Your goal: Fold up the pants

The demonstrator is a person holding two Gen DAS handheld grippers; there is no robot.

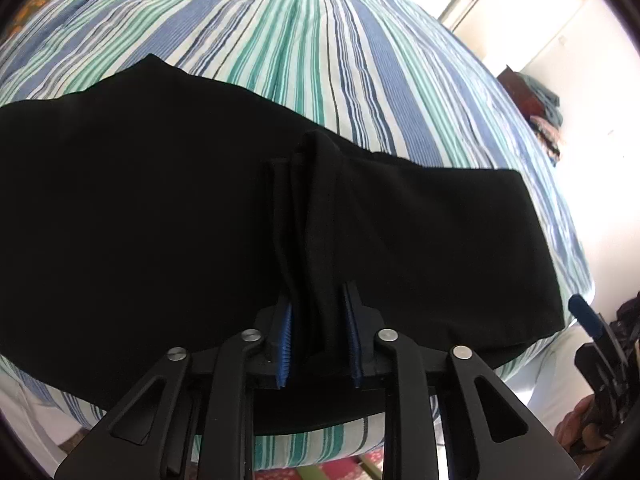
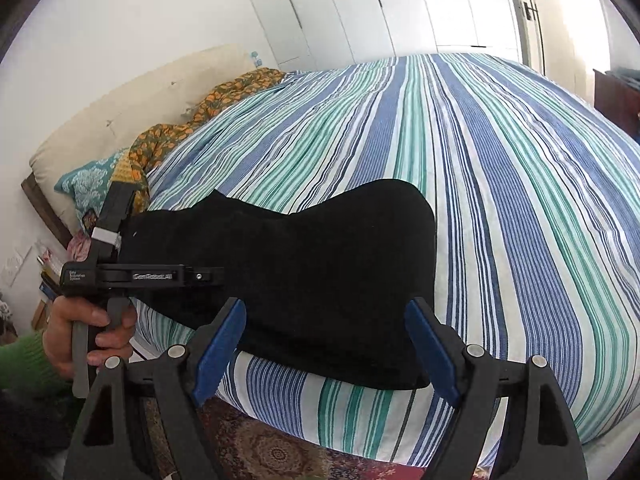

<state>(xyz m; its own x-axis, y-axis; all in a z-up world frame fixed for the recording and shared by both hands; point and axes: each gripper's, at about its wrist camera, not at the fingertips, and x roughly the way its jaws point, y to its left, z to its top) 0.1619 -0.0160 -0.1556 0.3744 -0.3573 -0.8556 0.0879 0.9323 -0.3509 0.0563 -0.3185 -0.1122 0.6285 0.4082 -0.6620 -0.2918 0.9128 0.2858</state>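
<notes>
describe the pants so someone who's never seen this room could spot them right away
Start at the big bed with the blue, green and white striped bedspread. Near its front edge lie the black pants, flat and partly folded, with the left gripper shut on a bunched fold. They are the only plain, solid-dark cloth there; the orange-patterned fabric by the headboard is bright and printed.

The pants (image 1: 160,200) are matt black cloth, smooth and without sheen. The bed (image 2: 500,200) is covered in striped woven cloth with a fine ribbed texture. Each hand-held gripper, left (image 1: 320,336) and right (image 2: 326,344), is matt black plastic with bright metal pins at the joints and ridged blue rubbery pads (image 1: 285,344) lining the fingers. Beyond the far left corner of the bed lies printed orange cloth (image 2: 224,98). The cupboard doors (image 2: 360,8) look smooth and white.
</notes>
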